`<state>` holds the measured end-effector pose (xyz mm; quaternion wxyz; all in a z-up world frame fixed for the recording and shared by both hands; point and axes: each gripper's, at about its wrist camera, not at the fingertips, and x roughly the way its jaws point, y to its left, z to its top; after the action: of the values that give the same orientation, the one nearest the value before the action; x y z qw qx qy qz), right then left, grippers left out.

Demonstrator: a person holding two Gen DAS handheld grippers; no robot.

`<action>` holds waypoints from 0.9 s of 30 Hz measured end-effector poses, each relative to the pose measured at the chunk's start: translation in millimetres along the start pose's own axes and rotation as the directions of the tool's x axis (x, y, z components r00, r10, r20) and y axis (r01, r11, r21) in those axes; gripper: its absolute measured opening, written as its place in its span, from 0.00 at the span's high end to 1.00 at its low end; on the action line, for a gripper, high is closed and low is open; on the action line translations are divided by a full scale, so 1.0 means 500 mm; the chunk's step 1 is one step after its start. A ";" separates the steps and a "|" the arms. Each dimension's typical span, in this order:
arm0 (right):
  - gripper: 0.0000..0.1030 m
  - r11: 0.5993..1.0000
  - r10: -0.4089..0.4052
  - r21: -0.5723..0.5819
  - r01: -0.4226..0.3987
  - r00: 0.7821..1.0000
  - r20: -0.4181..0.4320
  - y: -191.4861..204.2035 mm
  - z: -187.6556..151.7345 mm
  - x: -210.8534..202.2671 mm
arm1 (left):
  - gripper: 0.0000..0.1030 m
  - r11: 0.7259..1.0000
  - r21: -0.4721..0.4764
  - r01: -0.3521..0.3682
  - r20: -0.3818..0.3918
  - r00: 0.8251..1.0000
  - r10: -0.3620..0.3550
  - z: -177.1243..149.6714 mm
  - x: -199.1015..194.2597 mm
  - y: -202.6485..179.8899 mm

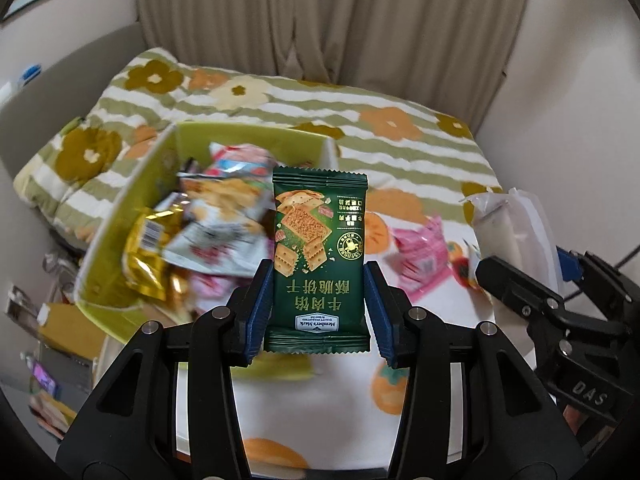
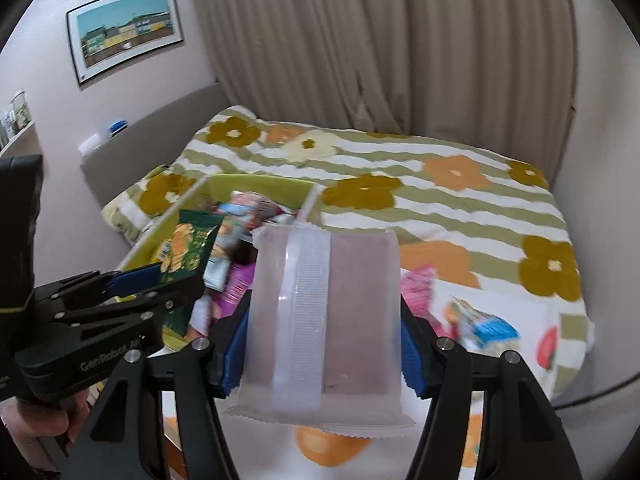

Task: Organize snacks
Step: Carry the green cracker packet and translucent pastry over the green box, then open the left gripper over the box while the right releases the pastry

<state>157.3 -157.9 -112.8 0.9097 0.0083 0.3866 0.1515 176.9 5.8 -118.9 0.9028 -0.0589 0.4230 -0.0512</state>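
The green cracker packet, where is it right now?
The green cracker packet is pinched upright in the left gripper, held in the air beside the green snack box above the flowery bedspread. In the right wrist view it shows at the left.

You are looking at a bed covered by a green-and-white striped quilt with flower print (image 2: 440,200). On it rest an open lime-green box with white outer walls (image 1: 120,216), heaped with snack packets, a pink foil packet (image 1: 420,256) beside it, and a blue-and-orange packet (image 2: 484,322) farther right.
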 end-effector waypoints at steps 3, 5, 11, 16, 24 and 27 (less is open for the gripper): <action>0.44 0.999 0.045 0.019 -0.045 0.999 0.000 0.046 0.025 0.026 | 0.60 0.999 0.000 -0.036 -0.017 0.999 0.036 0.018 0.008 0.055; 0.44 0.998 0.063 0.018 -0.063 0.998 -0.007 0.077 0.036 0.045 | 0.60 0.998 -0.007 -0.059 -0.028 0.998 0.058 0.031 0.018 0.105; 0.44 0.996 0.087 0.028 -0.086 0.995 -0.039 0.149 0.059 0.110 | 0.60 0.993 0.019 -0.117 -0.074 0.990 0.119 0.047 0.052 0.221; 0.43 0.997 0.074 0.043 -0.071 0.994 -0.078 0.194 0.060 0.156 | 0.57 0.994 0.029 -0.105 -0.133 0.985 0.108 0.044 0.095 0.295; 0.43 0.998 0.033 0.057 -0.025 0.989 -0.146 0.221 0.041 0.201 | 0.10 0.993 0.075 -0.088 -0.174 0.980 0.100 0.032 0.137 0.317; 0.43 0.998 0.024 0.062 -0.013 0.986 -0.166 0.220 0.034 0.209 | 0.10 0.991 0.095 -0.093 -0.173 0.979 0.108 0.033 0.138 0.313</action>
<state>208.3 -21.6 -159.5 0.8720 0.0270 0.4658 0.1482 240.3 151.8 -184.3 0.8647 0.0064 0.5015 -0.0288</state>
